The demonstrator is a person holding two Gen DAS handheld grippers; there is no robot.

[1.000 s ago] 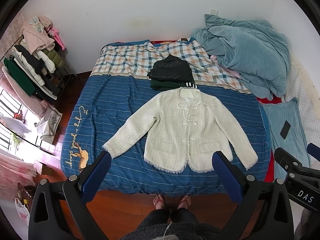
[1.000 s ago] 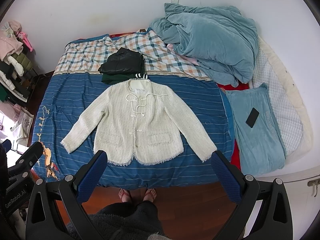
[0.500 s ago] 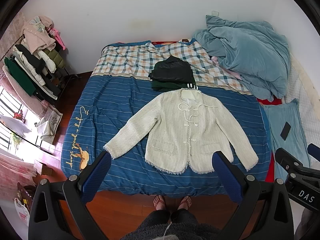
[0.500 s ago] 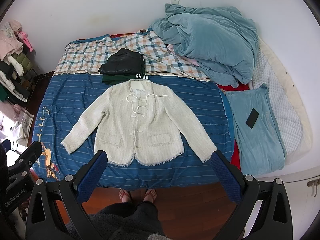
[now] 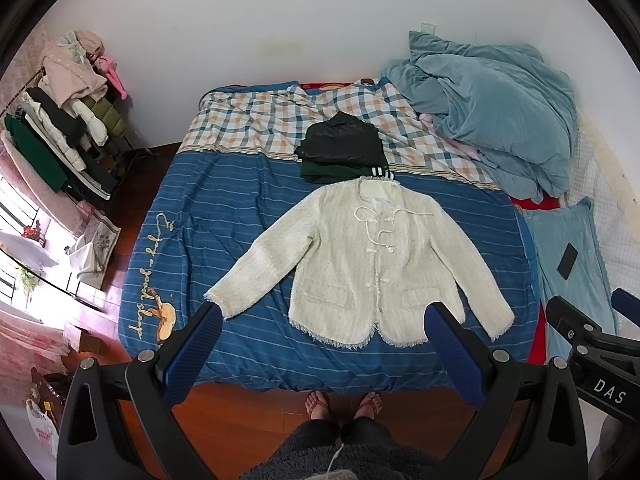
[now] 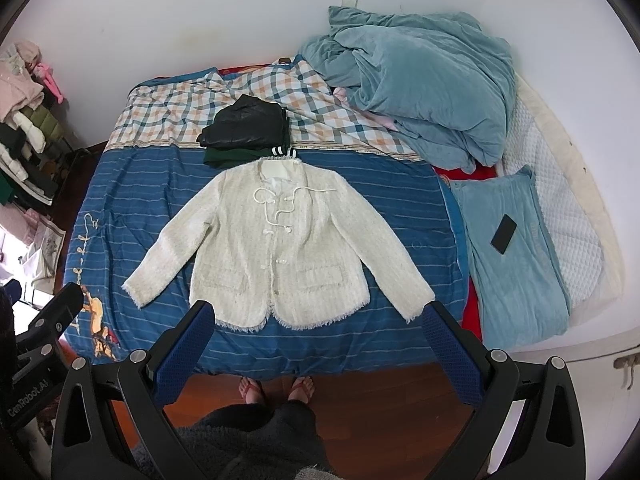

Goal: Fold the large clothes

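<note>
Jacket lies flat on bed, front up, sleeves spread for folding. I hold left gripper and right gripper above near edge, both wide apart, nothing gripped.

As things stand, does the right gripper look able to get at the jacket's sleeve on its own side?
Probably yes. The right gripper is open and holds nothing, and the sleeve lies flat on the bedspread near the bed's front edge with nothing on it. The phone lies well off to the side.
</note>
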